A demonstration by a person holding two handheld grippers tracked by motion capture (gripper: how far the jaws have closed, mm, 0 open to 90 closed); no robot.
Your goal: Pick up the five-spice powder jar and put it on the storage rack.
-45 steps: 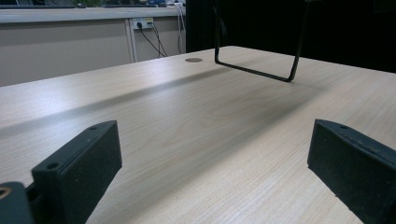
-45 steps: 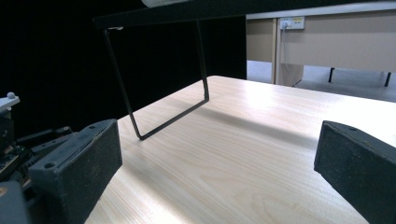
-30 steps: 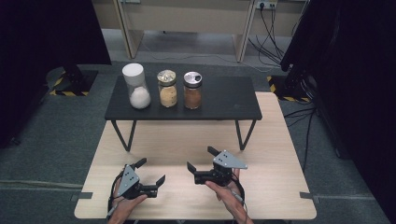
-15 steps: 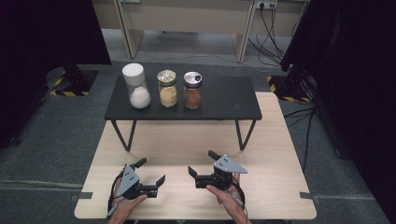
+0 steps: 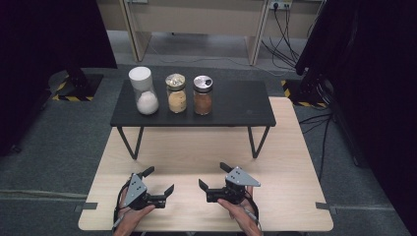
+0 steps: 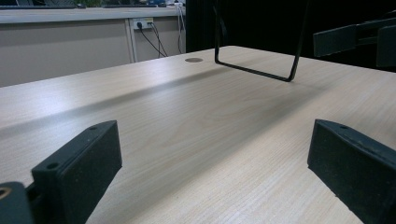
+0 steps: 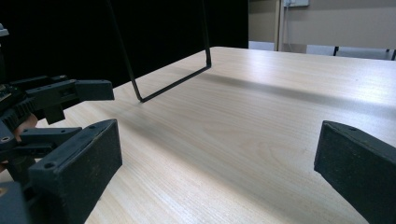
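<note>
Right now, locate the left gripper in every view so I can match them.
High view: left gripper at bottom left, open.
Left gripper view: this same gripper, jaws rising at both bottom corners.
Right gripper view: at far left, mid-height.
Shared landmark: black shelf, shown by a wire leg.

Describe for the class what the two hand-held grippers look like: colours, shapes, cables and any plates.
Both are black tools with two flat, rectangular, matte jaws. The left gripper and right gripper each carry a grey three-cornered plate on top. A thin dark cable trails from each toward the person. In the left gripper view a small round hole marks the top of a jaw. No sleeves are visible.
</note>
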